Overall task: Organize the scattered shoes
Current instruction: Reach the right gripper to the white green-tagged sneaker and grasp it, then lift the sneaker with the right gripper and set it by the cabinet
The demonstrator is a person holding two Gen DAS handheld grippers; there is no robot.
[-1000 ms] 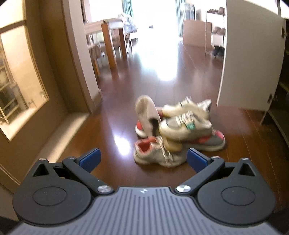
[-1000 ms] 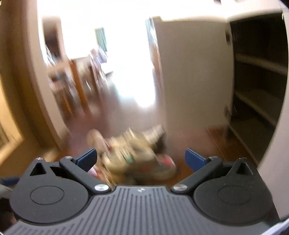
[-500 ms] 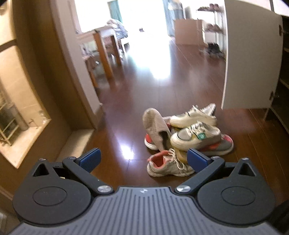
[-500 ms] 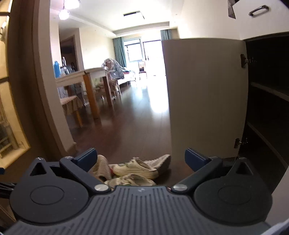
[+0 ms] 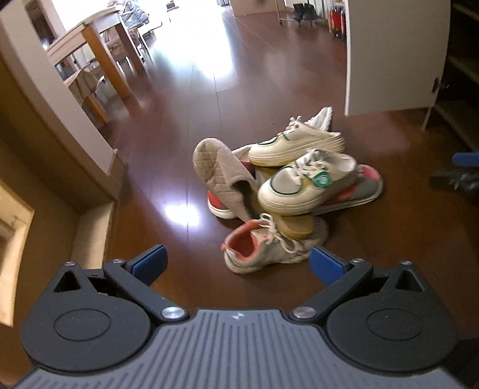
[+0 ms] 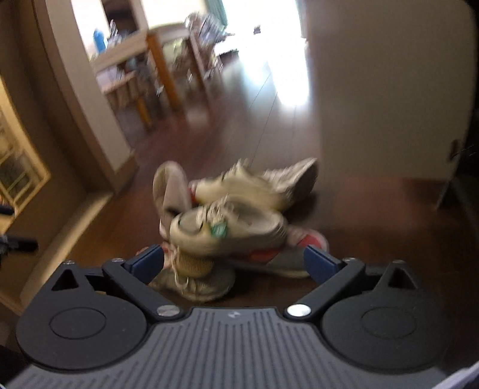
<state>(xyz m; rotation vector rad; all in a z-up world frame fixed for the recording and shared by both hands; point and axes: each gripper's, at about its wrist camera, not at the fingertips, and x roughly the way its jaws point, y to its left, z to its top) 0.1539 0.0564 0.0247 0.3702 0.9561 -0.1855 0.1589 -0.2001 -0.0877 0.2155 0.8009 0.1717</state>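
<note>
Shoes (image 5: 287, 191) lay heaped on the dark wooden floor (image 5: 179, 167) in the left wrist view, just in front of an open white cabinet door (image 5: 392, 54). Two cream sneakers sat on top of the heap, the nearer one (image 5: 308, 182) carrying a green tag. A quilted grey slipper (image 5: 221, 176) leaned sole-up against the heap's left side. A grey sneaker with pink lining (image 5: 269, 245) lay nearest the camera, heel opening facing it. A grey and coral shoe (image 5: 362, 191) lay underneath at the right. The left claw (image 5: 238, 264) stood released, nothing between its blue pads, short of the heap. A wooden worktop (image 5: 98, 27) stood well apart at the upper left.

The right wrist view was blurred. The same heap (image 6: 236, 221) lay on the floor (image 6: 374, 215) directly ahead. The right claw (image 6: 233, 261) was wide and closing, its pads flanking the near edge of the heap; the tagged cream sneaker (image 6: 230, 230) sat just beyond them, not gripped. Whether any pad touched a shoe could not be told
</note>
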